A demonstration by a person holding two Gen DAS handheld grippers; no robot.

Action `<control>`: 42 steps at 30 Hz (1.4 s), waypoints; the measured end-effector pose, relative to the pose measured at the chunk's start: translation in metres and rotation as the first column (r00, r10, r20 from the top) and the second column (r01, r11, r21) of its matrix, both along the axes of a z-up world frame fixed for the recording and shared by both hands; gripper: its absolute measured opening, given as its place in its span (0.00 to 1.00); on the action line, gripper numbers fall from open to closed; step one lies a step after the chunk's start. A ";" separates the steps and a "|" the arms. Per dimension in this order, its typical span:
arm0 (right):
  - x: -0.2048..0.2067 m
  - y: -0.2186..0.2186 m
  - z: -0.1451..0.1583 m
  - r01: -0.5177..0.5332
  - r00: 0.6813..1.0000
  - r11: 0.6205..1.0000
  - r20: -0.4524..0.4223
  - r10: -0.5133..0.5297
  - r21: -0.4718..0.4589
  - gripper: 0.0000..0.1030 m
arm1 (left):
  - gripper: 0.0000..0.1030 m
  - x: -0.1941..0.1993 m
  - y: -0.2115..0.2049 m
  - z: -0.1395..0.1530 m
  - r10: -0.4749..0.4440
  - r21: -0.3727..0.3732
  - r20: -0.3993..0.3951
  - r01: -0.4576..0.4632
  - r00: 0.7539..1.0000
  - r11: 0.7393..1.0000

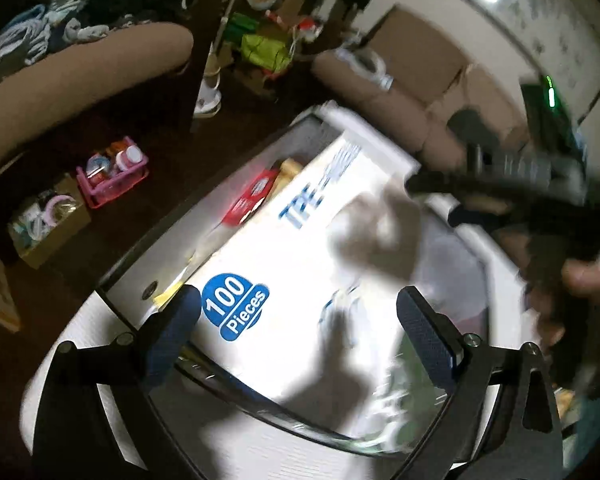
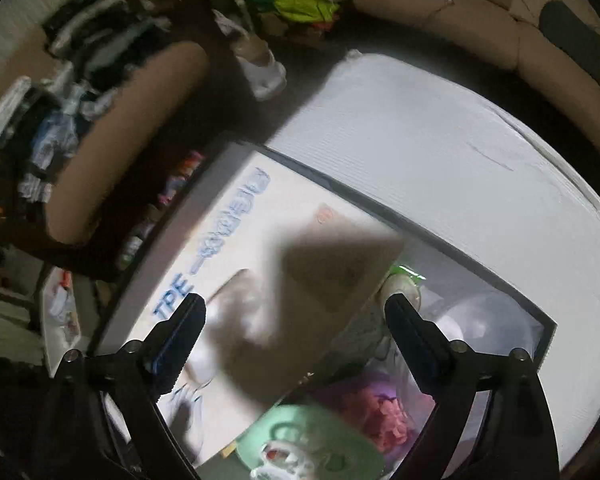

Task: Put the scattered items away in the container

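A white glove box (image 1: 284,264) printed "100 Pieces" and "TPE" lies flat on top of the items in a dark-rimmed container (image 1: 120,264) on a white table. My left gripper (image 1: 298,322) is open, its fingers spread just above the box's near end. My right gripper (image 2: 296,330) is open above the same box (image 2: 236,264), its fingers apart. The other gripper's body (image 1: 540,184) shows at the right of the left wrist view. Under the box lie a red packet (image 1: 252,196), a green round item (image 2: 312,444), a pink bag (image 2: 384,412) and a clear bag (image 2: 484,328).
The white table (image 2: 440,152) has a rounded edge. A pink basket (image 1: 114,174) and a cardboard box of items (image 1: 46,220) stand on the dark floor. Brown sofas (image 2: 480,28) ring the table, one piled with clothes (image 1: 60,12).
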State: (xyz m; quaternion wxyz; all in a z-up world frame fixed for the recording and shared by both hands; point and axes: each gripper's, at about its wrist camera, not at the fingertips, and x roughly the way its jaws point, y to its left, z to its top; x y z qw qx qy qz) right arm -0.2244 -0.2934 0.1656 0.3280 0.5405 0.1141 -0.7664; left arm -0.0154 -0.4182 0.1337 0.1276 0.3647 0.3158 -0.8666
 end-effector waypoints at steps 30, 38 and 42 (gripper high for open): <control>0.168 0.195 0.036 -0.033 0.951 0.996 -0.311 0.005 -0.085 0.93 | 1.00 0.030 0.163 0.085 -0.174 -0.452 0.080 0.191 0.982 0.871; 0.195 0.268 0.027 0.076 0.932 0.993 -0.349 -0.102 -0.086 0.97 | 1.00 0.034 0.249 0.087 -0.260 -0.462 0.111 0.282 0.959 0.841; 0.197 0.313 0.009 0.176 0.922 0.980 -0.333 -0.196 -0.090 0.99 | 1.00 0.029 0.290 0.075 -0.310 -0.455 0.130 0.335 0.942 0.825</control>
